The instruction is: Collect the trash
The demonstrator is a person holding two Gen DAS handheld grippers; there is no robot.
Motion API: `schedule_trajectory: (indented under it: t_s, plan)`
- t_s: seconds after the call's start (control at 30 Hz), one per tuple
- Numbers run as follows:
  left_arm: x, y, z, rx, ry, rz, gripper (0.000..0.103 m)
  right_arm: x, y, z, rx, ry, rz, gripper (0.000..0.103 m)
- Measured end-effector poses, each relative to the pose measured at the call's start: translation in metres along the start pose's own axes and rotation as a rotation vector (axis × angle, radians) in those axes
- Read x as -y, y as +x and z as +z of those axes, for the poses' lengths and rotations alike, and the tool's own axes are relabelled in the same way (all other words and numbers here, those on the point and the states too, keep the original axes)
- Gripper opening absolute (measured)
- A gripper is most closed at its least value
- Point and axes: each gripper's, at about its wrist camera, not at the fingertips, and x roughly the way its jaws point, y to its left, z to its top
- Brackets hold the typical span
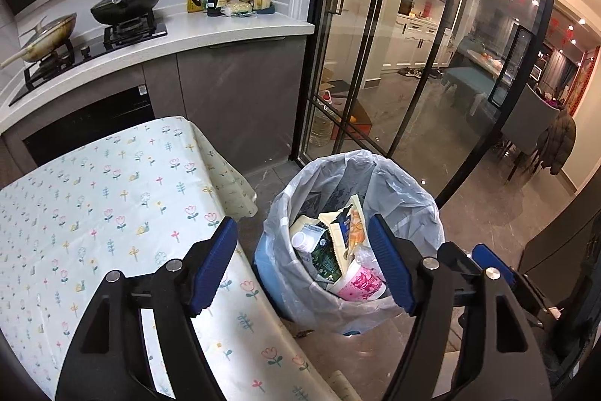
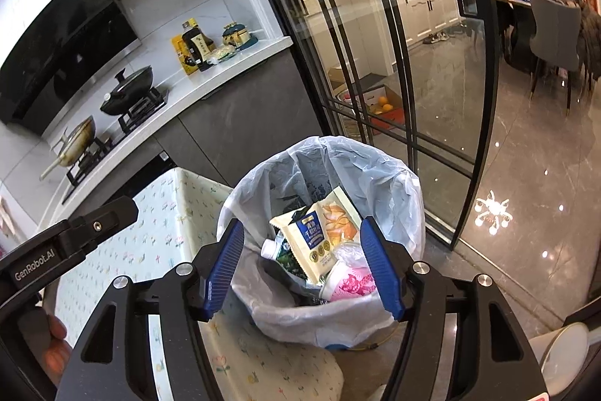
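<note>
1. Bin (image 2: 319, 250) on the floor, lined with a translucent bag (image 2: 394, 198), at 12 o'clock from both cameras and just beside the corner of the floral-cloth tabletop (image 1: 112, 194), which lies at 9 to 10 o'clock.
2. Trash heaped inside: cream snack pouch with blue label (image 2: 313, 235), small white-capped bottle (image 2: 271, 248), pink-printed paper cup (image 2: 353, 284), plus darker wrappers underneath. No loose trash visible on the cloth or on the floor nearby.
3. Left gripper (image 1: 306, 265): jaws standing apart, empty, one blue pad over the tabletop edge, the other over the bin mouth.
4. Right gripper (image 2: 308, 269): jaws likewise apart and empty, framing the bin opening from above. No earlier picture to tell a motion from.
5. Likely step in hand: clearing away from the bin after a drop, or readying to gather the liner.
6. To do it well: lift straight up, pads kept off the thin bag rim to avoid dragging it from the bin.
7. If tying up next: take the loose plastic at 3 and 9 o'clock of the rim, pinch film only, draw inward over the tall pouch.
8. Risk: pouch sticking up high, apt to snag or tip out.
</note>
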Motion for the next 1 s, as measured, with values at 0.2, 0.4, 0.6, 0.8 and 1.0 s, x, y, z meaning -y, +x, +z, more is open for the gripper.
schedule_trajectory:
  t_s: [0.2,0.4,0.6,0.8,1.0]
  plan:
    - [-0.003,-0.019,-0.013,0.021,0.005,0.036,0.08,-0.006,-0.017,-0.009,-0.009,-0.029,-0.015,0.068]
    - [-0.004,-0.036,-0.028,0.028,0.024,0.089,0.086,-0.012,-0.033,-0.018,-0.027,-0.083,-0.039,0.071]
    - [-0.006,-0.05,-0.041,0.021,0.034,0.122,0.089,-0.015,-0.047,-0.028,-0.028,-0.121,-0.053,0.079]
    - [-0.01,-0.06,-0.053,0.013,0.028,0.154,0.091,-0.017,-0.056,-0.034,-0.05,-0.138,-0.053,0.084]
    - [-0.013,-0.069,-0.064,0.007,0.028,0.176,0.092,-0.016,-0.062,-0.04,-0.062,-0.157,-0.058,0.085]
